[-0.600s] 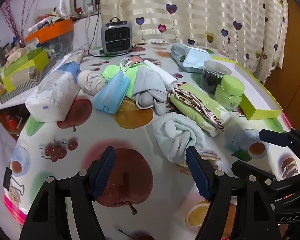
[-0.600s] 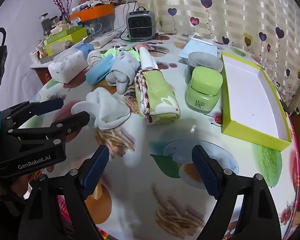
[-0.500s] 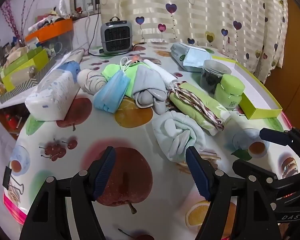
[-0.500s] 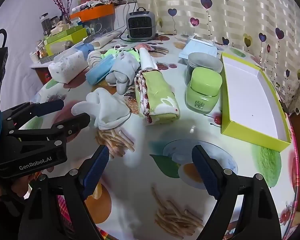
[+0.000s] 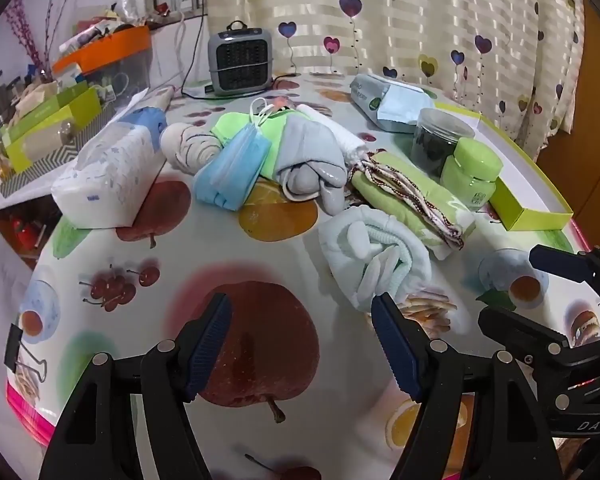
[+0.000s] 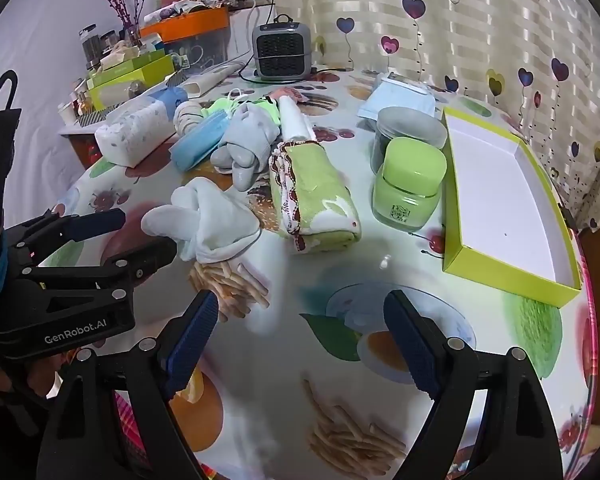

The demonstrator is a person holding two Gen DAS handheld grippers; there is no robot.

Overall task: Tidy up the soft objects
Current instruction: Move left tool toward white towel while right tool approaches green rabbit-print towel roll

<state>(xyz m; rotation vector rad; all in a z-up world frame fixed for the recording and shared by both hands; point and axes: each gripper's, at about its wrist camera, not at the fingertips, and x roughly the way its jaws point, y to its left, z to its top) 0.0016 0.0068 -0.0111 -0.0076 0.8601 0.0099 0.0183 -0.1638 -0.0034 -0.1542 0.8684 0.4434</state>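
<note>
Soft things lie in a heap on the fruit-print table: a pale blue glove (image 5: 374, 252) (image 6: 208, 222), a rolled green towel with brown trim (image 5: 410, 196) (image 6: 314, 196), a grey glove (image 5: 312, 164) (image 6: 246, 140), blue face masks (image 5: 232, 168) (image 6: 198, 142) and a striped sock (image 5: 188, 148). An empty lime-green box (image 6: 500, 200) stands at the right. My left gripper (image 5: 302, 340) hovers open just short of the pale glove, nothing between its fingers. The right gripper (image 6: 300, 344) is open over bare tablecloth, below the towel.
A green-lidded jar (image 6: 410, 184) and a dark jar (image 6: 408, 136) stand between the towel and the box. A tissue pack (image 5: 108, 176) lies at the left, a small grey heater (image 5: 240, 60) at the back. Shelves crowded with boxes flank the table's left side.
</note>
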